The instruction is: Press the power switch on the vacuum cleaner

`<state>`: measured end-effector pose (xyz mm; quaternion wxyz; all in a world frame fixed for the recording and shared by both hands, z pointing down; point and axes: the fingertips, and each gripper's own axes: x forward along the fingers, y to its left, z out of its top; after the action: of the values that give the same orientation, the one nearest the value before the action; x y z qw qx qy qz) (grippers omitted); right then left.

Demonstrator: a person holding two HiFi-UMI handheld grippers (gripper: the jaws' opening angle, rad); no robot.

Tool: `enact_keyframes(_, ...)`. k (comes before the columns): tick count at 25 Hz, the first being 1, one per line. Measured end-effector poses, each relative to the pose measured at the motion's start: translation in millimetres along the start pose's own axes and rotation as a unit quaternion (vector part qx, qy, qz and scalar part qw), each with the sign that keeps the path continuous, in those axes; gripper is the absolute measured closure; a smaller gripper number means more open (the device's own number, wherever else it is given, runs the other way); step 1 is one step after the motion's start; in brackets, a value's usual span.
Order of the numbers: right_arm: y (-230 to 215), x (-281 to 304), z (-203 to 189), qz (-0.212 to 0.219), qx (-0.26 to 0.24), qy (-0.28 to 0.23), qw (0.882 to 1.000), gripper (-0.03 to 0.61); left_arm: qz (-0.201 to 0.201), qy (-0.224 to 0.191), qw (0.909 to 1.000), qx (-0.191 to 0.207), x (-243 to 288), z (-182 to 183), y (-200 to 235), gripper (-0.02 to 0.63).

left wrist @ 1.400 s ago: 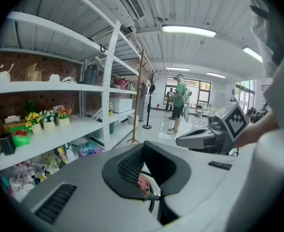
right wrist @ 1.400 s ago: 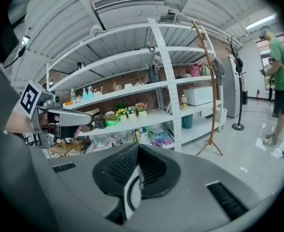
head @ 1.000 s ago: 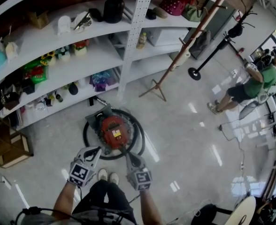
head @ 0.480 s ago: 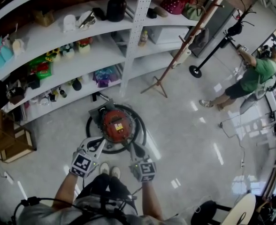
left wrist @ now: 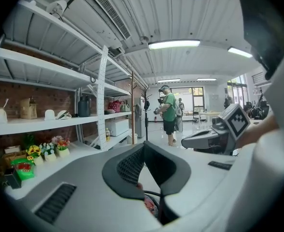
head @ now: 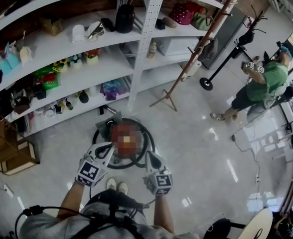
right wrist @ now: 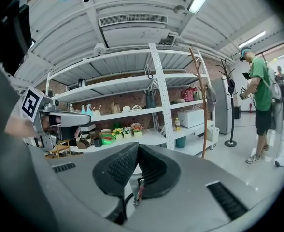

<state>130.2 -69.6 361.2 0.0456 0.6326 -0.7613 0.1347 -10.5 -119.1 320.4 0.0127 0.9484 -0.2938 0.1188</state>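
Fingers (left wrist: 128, 167) of the left gripper (left wrist: 144, 145) are together, the dark ribbed pads meeting at their tips with nothing caught between them. Through the narrow gap behind the tips a bit of red casing shows. The fingers (right wrist: 119, 169) of the right gripper (right wrist: 137, 147) are likewise closed tip to tip and hold nothing; a thin cable shows in the slot behind them.

From the head view, the vacuum cleaner (head: 108, 127) sits on the pale tiled floor (head: 196, 148) directly ahead of the person's shoes (head: 115, 185), with its black hose (head: 146, 138) coiled in a ring around the round body. The left gripper (head: 106, 149) points at the near left side of the vacuum cleaner, its tip over the edge of the body. The right gripper (head: 149, 156) points at the near right side, its tip by the hose ring. Whether either tip touches the machine cannot be told, and the power switch itself cannot be made out.

Beyond the vacuum cleaner stand white shelves (head: 62, 49) filled with small goods, and a wooden coat stand (head: 196, 49) leans up to the right of them. A wooden crate (head: 7, 153) stands at the left edge. Well apart on the right, another person in a green shirt (head: 261, 86) stands on the floor.
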Motion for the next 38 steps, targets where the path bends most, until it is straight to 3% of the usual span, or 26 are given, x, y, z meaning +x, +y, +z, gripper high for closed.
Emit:
enact_keyframes(18, 8.2, -11.3, 23.9, 0.001, -0.023, -0.024, 0.999, 0.568, 0.023, -0.020, 0.9995, 0.008, -17.2, 20.2, 12.0, 0.607)
enact_keyframes(22, 10.4, -13.7, 29.3, -0.001, -0.008, -0.031, 0.999, 0.568, 0.030, -0.023, 0.9993, -0.003, -22.3, 24.0, 16.0, 0.607)
enact_keyframes(38, 16.4, -11.3, 24.8, 0.001, -0.019, -0.027, 0.999, 0.569, 0.035, -0.025, 0.9991, 0.000, -26.0, 22.6, 20.6, 0.607)
